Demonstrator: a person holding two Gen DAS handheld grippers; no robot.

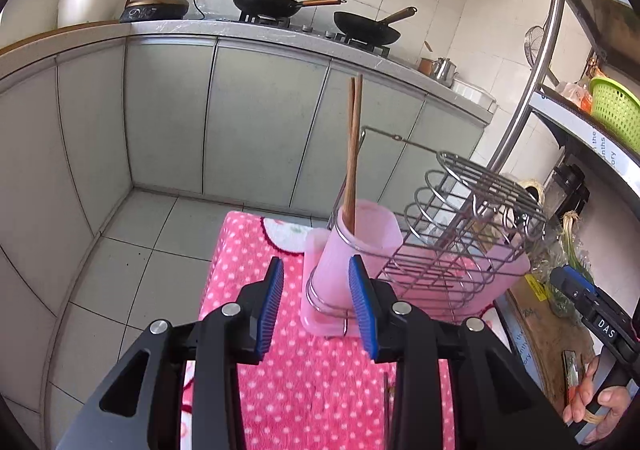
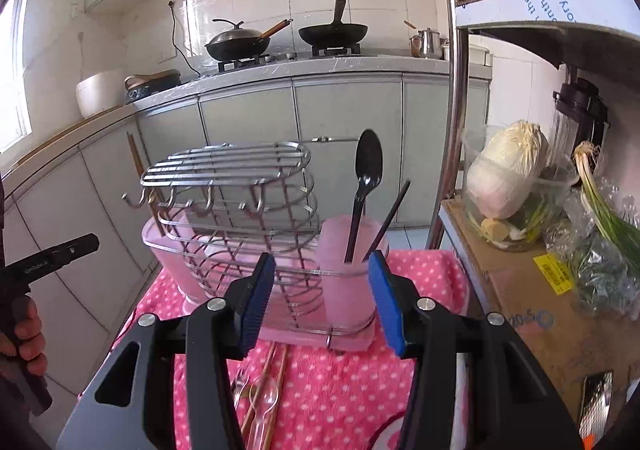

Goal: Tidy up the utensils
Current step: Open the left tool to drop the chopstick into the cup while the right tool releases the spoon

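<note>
A wire utensil rack (image 1: 460, 234) with pink cups stands on a pink dotted cloth (image 1: 320, 382). In the left wrist view a pair of wooden chopsticks (image 1: 354, 154) stands upright in the near pink cup (image 1: 352, 250). My left gripper (image 1: 316, 310) is open and empty just in front of that cup. In the right wrist view the rack (image 2: 240, 210) holds a black spoon (image 2: 366, 186) and a dark chopstick (image 2: 390, 218) in the right pink cup (image 2: 352, 270). My right gripper (image 2: 320, 298) is open and empty before it. Wooden chopsticks (image 2: 272, 382) and a clear spoon (image 2: 266, 406) lie on the cloth below.
A shelf unit with a steel post (image 2: 452, 90), a bowl of cabbage (image 2: 508, 178), scallions (image 2: 600, 202) and a cardboard box (image 2: 532, 314) stands to the right. Kitchen counter with two woks (image 2: 240, 42) lies beyond. The other gripper (image 1: 592, 314) shows at the left view's right edge.
</note>
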